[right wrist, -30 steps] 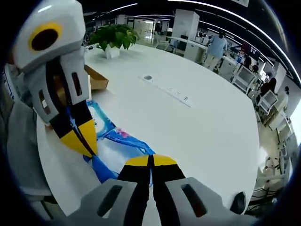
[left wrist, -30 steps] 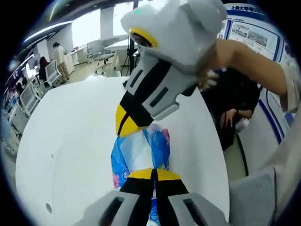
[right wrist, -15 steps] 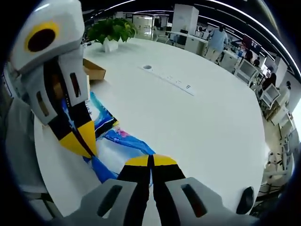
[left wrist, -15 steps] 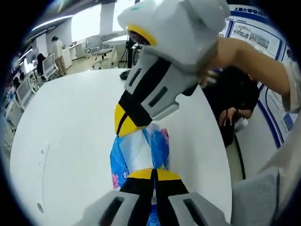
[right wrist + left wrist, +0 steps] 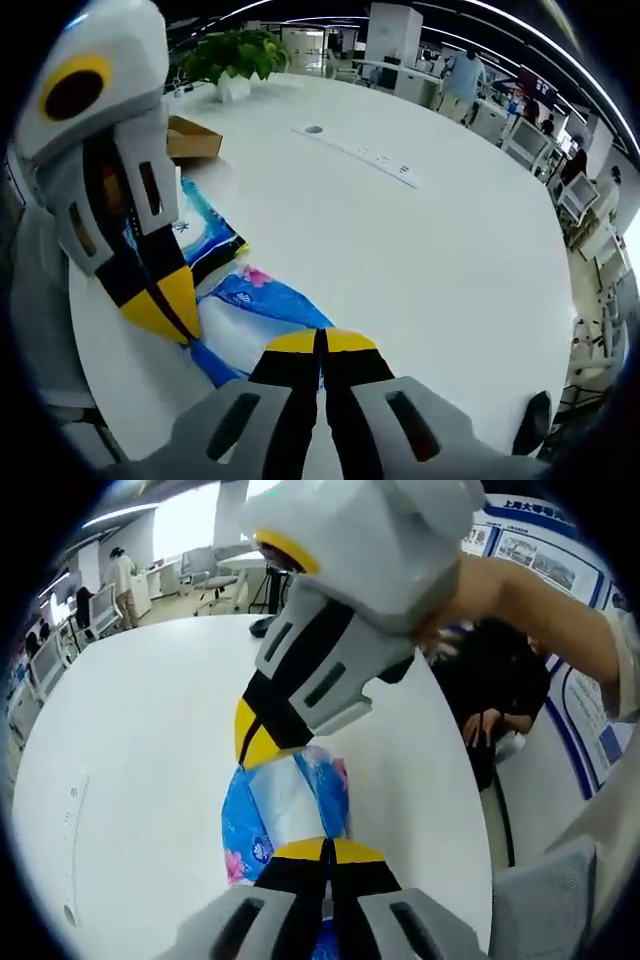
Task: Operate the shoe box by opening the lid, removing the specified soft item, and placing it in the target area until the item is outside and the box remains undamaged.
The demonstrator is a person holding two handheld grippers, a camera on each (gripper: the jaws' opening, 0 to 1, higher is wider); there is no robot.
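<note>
The blue pack [image 5: 285,805] lies on the white table [image 5: 150,740], held at each end. The left gripper [image 5: 327,852] and right gripper [image 5: 322,343] each pinch it with closed fingers. Since before, it has slid further from the box [image 5: 192,140].

Both views are showing bright, even office light. Ceiling strip lights [image 5: 560,55] are running overhead in right gripper view; windows [image 5: 185,520] are blowing out to white in left gripper view. White table [image 5: 450,250] is reflecting soft glare, w/ only faint shadows under the blue packet [image 5: 265,300]. Fisheye is bending edges hard. Nearby gripper body [image 5: 370,540] is looking soft & overexposed; background people are blurring slightly.
</note>
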